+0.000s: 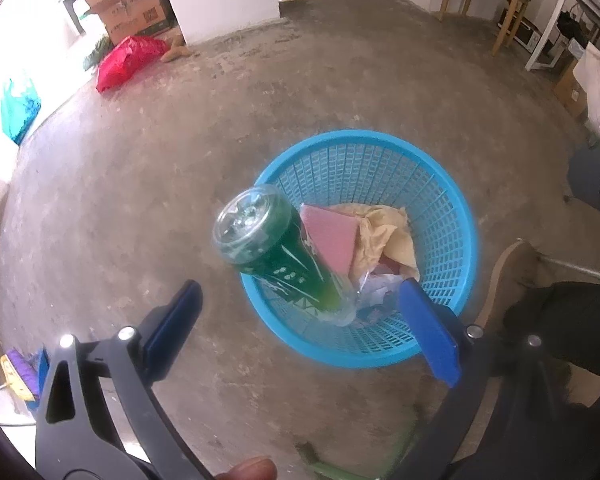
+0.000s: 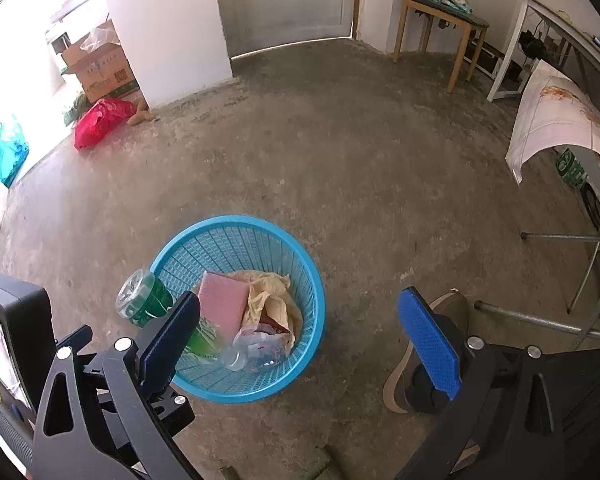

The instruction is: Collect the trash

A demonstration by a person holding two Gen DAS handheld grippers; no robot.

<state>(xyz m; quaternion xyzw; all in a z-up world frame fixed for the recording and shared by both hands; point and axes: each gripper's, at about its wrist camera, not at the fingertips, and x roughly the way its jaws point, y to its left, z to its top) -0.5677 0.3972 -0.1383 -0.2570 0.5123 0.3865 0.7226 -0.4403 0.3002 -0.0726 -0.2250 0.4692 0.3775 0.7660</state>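
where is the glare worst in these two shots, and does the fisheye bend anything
Left wrist view: the upper left is blown out to white beside the cardboard box, and the blue basket has a glowing fringe along its rim. Right wrist view: the same left side is overexposed near the teal bag, and the door's bottom edge curves from the lens.

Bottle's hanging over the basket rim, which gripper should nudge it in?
Left, probably. The left gripper is open with the bottle between its fingers; the right gripper sits farther back from the basket.
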